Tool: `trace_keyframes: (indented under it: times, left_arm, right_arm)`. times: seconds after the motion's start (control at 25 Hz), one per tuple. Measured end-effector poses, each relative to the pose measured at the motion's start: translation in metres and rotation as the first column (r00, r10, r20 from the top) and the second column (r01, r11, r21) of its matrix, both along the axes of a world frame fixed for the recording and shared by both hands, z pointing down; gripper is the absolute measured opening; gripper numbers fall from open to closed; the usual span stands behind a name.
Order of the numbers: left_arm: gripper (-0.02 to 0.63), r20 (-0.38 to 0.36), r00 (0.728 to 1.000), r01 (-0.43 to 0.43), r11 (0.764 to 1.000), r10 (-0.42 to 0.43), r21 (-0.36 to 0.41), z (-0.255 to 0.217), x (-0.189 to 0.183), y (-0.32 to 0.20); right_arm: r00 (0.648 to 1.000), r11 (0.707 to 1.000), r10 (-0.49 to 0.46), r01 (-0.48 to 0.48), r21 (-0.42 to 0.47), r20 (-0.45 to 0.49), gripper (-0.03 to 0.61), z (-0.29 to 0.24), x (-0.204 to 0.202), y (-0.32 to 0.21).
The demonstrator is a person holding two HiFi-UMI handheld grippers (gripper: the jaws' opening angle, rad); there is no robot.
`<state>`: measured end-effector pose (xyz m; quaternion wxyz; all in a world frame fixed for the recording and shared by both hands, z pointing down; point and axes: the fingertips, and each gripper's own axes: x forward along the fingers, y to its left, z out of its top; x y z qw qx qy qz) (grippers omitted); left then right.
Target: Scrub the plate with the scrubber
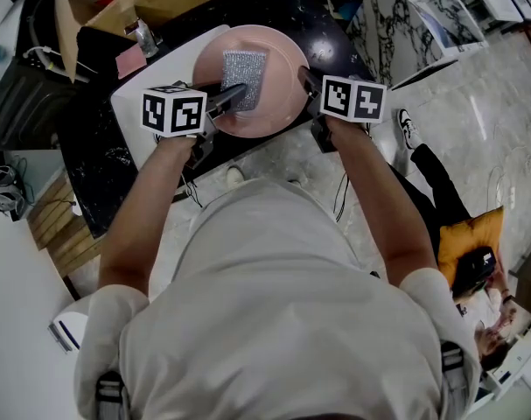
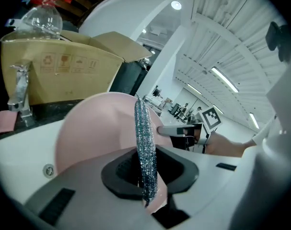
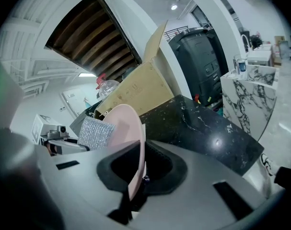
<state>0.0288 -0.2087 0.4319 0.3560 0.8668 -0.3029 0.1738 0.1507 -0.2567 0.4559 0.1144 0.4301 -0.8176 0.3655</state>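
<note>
L gripper [image 1: 230, 97] clamps scrubber [image 1: 245, 73] by its near edge, w/ pad flat on plate [image 1: 282, 59] centre. R gripper [image 1: 309, 81] pinches plate's right rim.

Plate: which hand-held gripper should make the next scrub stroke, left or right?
Left. The left hand-held gripper is shut on the scrubber, which lies on the pink plate; the right hand-held gripper clamps the plate's rim, steadying it.
</note>
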Motion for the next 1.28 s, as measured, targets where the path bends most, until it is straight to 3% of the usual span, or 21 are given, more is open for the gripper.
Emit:
trace_keyframes:
  times: [0.2,0.4,0.92,1.28]
  left_arm:
    - [0.067,-0.04,0.997,-0.062,0.997,0.06,-0.037,0.009,0.045,0.009]
    - [0.067,-0.019,0.996,-0.092,0.994,0.091,-0.055,0.018,0.056,0.011]
    - [0.069,0.091,0.996,0.003,0.999,0.001,-0.046,0.027,-0.017,0.002]
    - [0.069,0.17,0.978,0.123,0.992,-0.122,0.01,0.022,-0.075,-0.01]
  right_arm:
    - [1.0,1.0,-0.006,0.006,0.008,0.012,0.023,-0.004,-0.005,0.003]
    - [1.0,1.0,-0.014,0.014,0.014,0.017,0.025,-0.008,-0.007,0.007]
    - [1.0,1.0,0.005,-0.005,0.007,0.015,0.025,-0.003,0.004,0.008]
    - [1.0,1.0,0.023,-0.023,-0.006,0.013,0.026,0.001,0.009,0.005]
